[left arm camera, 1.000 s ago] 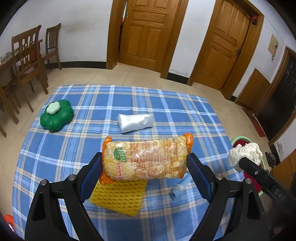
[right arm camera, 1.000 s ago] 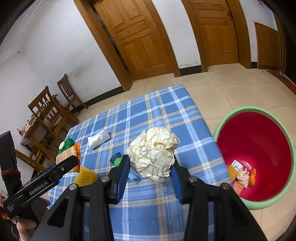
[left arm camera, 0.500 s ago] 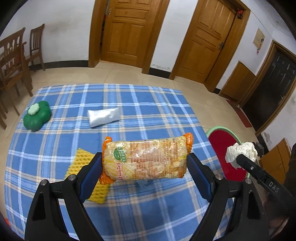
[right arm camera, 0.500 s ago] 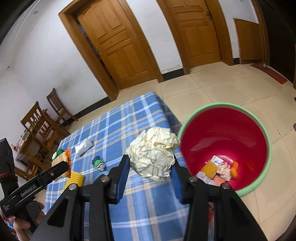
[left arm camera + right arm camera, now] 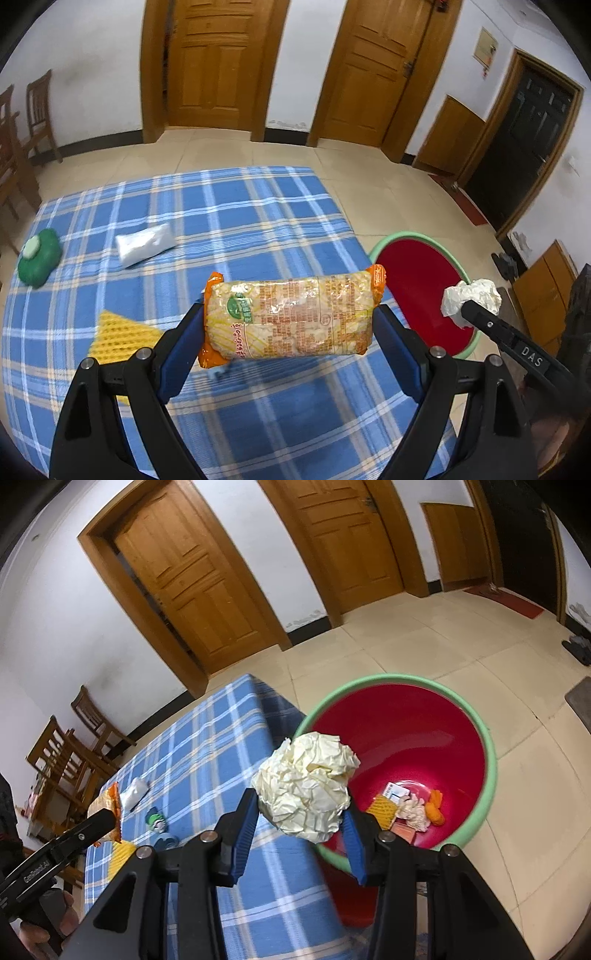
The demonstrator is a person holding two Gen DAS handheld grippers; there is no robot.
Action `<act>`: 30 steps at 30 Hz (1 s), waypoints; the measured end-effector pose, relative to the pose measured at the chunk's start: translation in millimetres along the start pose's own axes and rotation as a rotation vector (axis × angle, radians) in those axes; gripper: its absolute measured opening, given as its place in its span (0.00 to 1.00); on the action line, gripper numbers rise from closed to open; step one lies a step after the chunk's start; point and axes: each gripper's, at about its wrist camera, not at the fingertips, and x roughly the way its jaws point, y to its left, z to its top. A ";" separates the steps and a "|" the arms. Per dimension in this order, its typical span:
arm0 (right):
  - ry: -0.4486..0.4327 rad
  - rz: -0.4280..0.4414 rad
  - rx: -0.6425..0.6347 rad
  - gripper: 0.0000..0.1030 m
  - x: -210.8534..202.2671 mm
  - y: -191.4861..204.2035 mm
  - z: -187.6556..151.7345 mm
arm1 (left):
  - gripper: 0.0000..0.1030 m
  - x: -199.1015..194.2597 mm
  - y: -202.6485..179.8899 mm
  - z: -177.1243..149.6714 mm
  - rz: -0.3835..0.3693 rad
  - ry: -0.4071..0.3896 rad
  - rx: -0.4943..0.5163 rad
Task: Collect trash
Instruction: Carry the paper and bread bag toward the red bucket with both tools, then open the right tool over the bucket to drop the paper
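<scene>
My left gripper [image 5: 290,321] is shut on an orange-and-yellow noodle packet [image 5: 291,295], gripped by its two ends and held above the blue checked tablecloth [image 5: 240,206]. To its right stands a red bin with a green rim [image 5: 406,234] on the floor beside the table. My right gripper [image 5: 301,808] is shut on a crumpled cream paper ball [image 5: 306,775], which hangs over the near left rim of the bin [image 5: 487,746]. The paper ball [image 5: 472,295] also shows in the left wrist view. Several pieces of trash [image 5: 406,808] lie in the bin's bottom.
On the cloth lie a white plastic bag [image 5: 146,243], a yellow foam net [image 5: 122,332], a green flower-shaped object [image 5: 38,256] and a small green-and-white item [image 5: 155,818]. Wooden chairs [image 5: 37,107] stand at the far left. Tiled floor surrounds the bin.
Both grippers have swung right towards the bin with their loads. The bin now fills more of both views, and the paper ball has come from over the table to the bin's rim.
</scene>
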 end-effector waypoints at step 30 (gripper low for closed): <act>0.006 -0.069 0.172 0.59 7.7 -75.9 2.3 | 0.86 55.1 -67.2 9.5 -0.062 0.073 0.121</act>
